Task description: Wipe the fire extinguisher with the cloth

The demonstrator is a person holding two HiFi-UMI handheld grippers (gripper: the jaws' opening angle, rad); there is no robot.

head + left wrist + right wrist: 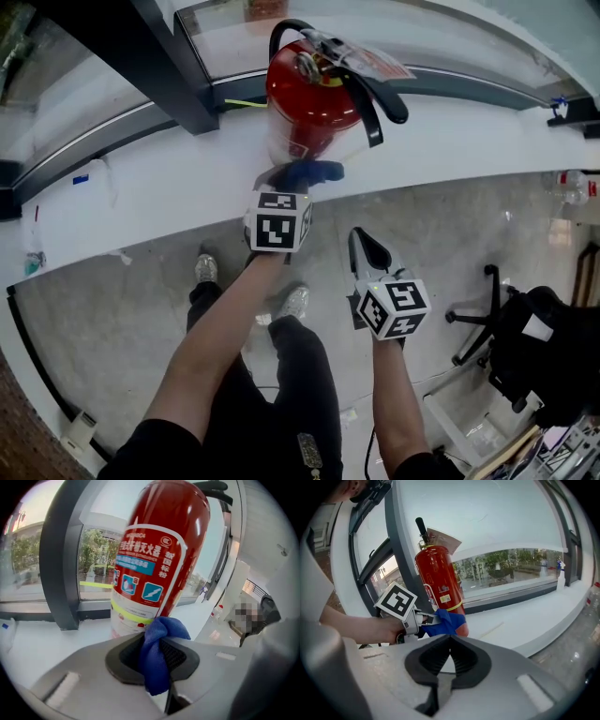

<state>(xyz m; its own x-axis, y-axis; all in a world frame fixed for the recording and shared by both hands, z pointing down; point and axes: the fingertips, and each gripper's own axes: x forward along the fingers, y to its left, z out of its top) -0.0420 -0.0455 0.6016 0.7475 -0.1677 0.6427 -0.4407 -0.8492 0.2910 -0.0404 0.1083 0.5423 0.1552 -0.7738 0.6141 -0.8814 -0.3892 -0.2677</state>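
A red fire extinguisher [314,94] stands upright on the white window ledge [169,187], with a black hose and handle on top. My left gripper [298,178] is shut on a bunched blue cloth [311,172], which touches the low white band of the extinguisher. In the left gripper view the cloth [157,653] sticks out between the pads right in front of the extinguisher's label [157,555]. My right gripper [361,236] hangs shut and empty over the floor, short of the ledge. The right gripper view shows its jaws [450,641] closed, with the extinguisher [440,583] and cloth [446,622] beyond.
A dark window post [173,66] rises left of the extinguisher. The curved ledge edge runs across the middle. Below it are the person's legs and shoes [206,269]. An office chair base [478,319] and a black bag [548,361] stand at the right; a bottle [572,187] lies near the ledge.
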